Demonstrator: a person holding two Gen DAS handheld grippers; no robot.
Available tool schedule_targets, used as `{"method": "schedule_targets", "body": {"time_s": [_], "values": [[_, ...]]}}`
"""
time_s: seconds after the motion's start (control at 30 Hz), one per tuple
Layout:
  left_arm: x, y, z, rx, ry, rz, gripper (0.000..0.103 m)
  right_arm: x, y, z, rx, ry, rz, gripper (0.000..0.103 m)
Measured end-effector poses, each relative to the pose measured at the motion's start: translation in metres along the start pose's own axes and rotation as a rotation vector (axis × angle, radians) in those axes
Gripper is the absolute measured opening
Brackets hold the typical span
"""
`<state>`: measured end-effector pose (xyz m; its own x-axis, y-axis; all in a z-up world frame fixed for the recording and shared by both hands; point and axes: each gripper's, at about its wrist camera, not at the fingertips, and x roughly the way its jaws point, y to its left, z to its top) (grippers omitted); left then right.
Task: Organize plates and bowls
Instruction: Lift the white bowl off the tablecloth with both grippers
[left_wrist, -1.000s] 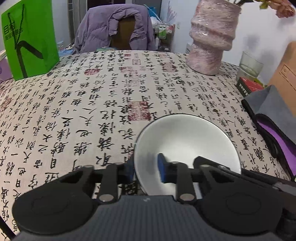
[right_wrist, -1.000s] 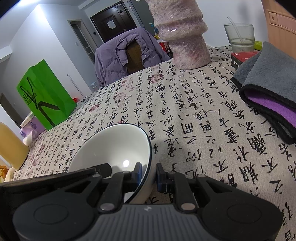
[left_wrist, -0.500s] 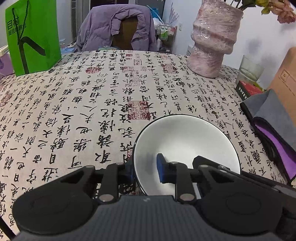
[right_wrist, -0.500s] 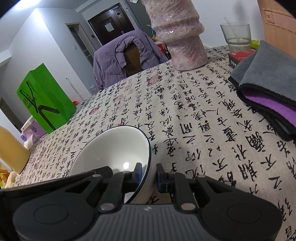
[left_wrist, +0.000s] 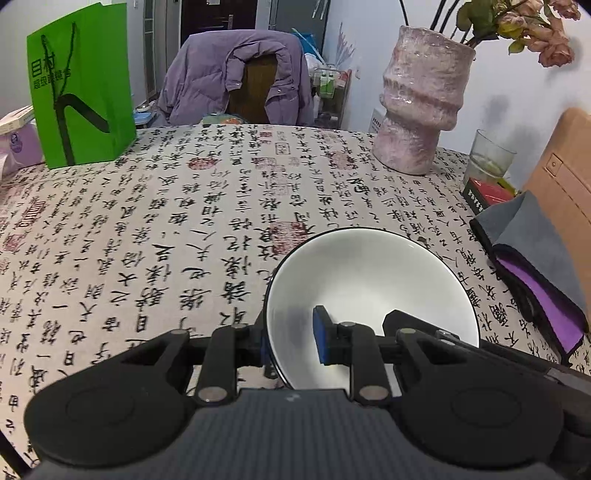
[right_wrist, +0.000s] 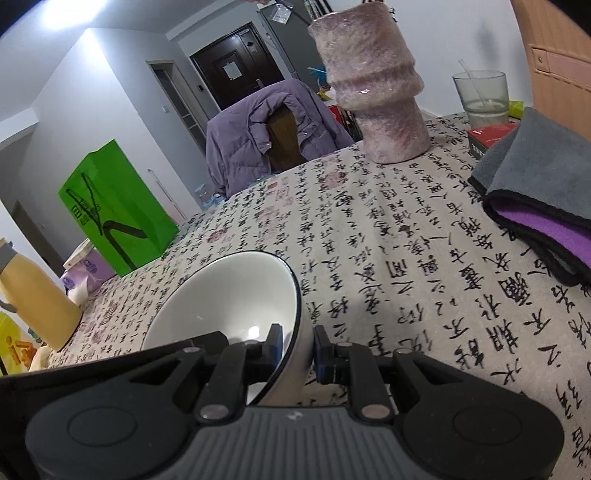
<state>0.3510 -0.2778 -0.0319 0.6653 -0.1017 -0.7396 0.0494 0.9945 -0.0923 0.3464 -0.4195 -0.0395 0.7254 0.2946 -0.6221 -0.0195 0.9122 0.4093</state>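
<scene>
Gripping one glossy white bowl (left_wrist: 373, 280) from both sides, I am clamping my left tongs (left_wrist: 291, 341) narrowly on its near left rim, one blue pad inside, one outside, while my right tongs (right_wrist: 298, 349) are pinching the opposite rim the same way. The bowl is round and deep, smooth ceramic with a thin dark edge line, sitting low over the tabletop (left_wrist: 184, 221), whose beige cloth is printed with black calligraphy and red seals. A rough, ridged pink vase (left_wrist: 424, 99) is standing farther back, a folded grey-and-purple cloth (left_wrist: 535, 266) is lying to the right, and a green paper bag (left_wrist: 81, 85) is standing far left.
</scene>
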Motion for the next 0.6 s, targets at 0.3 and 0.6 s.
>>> {"method": "schedule_targets", "body": {"time_s": [0.3,0.6], "values": [[-0.006,0.019,-0.002,-0.034,0.013,0.003,0.023,0.0,0.02,-0.007,0.003,0.018,-0.014,0.017],[-0.031,0.03,-0.002,-0.035,-0.026,0.006,0.022,-0.018,0.044,-0.008,-0.011,-0.005,-0.019,0.017]]}}
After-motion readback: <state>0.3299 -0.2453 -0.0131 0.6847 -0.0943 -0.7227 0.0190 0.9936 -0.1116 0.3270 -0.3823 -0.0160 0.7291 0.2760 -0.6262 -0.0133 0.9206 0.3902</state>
